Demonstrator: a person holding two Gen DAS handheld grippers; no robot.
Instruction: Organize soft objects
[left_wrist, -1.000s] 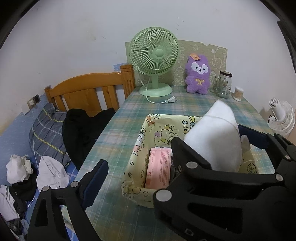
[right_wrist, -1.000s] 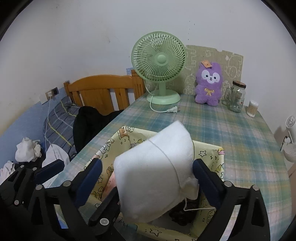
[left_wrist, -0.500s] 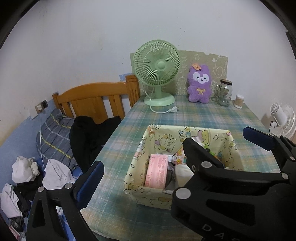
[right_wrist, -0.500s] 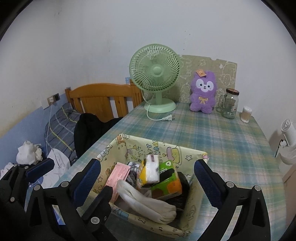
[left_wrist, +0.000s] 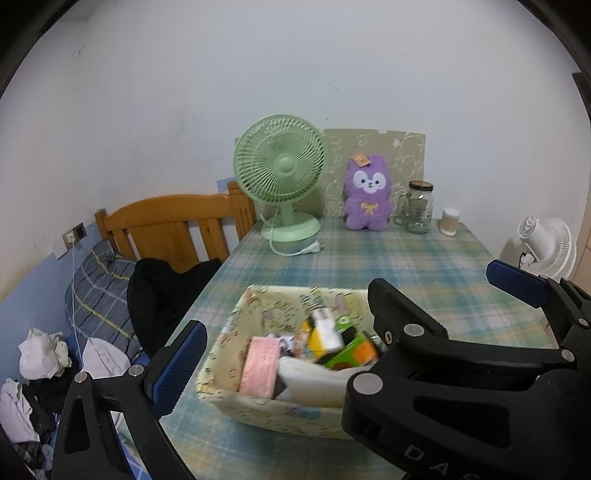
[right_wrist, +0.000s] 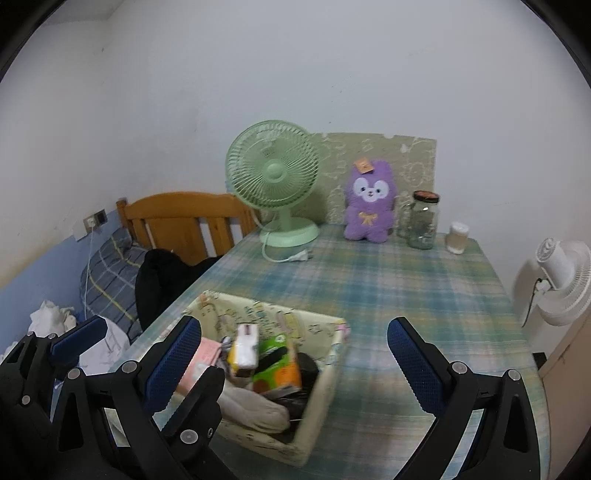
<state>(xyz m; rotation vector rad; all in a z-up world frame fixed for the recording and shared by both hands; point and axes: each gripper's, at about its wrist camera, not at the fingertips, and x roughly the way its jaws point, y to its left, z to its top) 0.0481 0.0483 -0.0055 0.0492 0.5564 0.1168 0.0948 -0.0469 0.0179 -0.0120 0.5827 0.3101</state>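
Note:
A pale yellow patterned fabric basket (left_wrist: 258, 408) (right_wrist: 325, 391) sits on the plaid table near its front edge. Inside lie a white soft bundle (left_wrist: 314, 380) (right_wrist: 255, 406), a pink pack (left_wrist: 258, 369), a green-orange pack (right_wrist: 277, 365) and a small white-yellow box (right_wrist: 245, 349). A purple plush bunny (left_wrist: 367, 194) (right_wrist: 369, 201) stands at the back of the table. My left gripper (left_wrist: 343, 310) is open and empty above the basket. My right gripper (right_wrist: 295, 362) is open and empty over the basket's right side.
A green desk fan (left_wrist: 282, 173) with a loose plug stands at the back left, a glass jar (left_wrist: 419, 212) and a small cotton-swab pot (left_wrist: 450, 221) at the back right. A wooden bed headboard (left_wrist: 173, 221), black clothing and a white fan (right_wrist: 561, 273) flank the table.
The white bundle, held between my grippers over the basket a second ago, now lies in the basket. Both grippers have pulled back and up from it.

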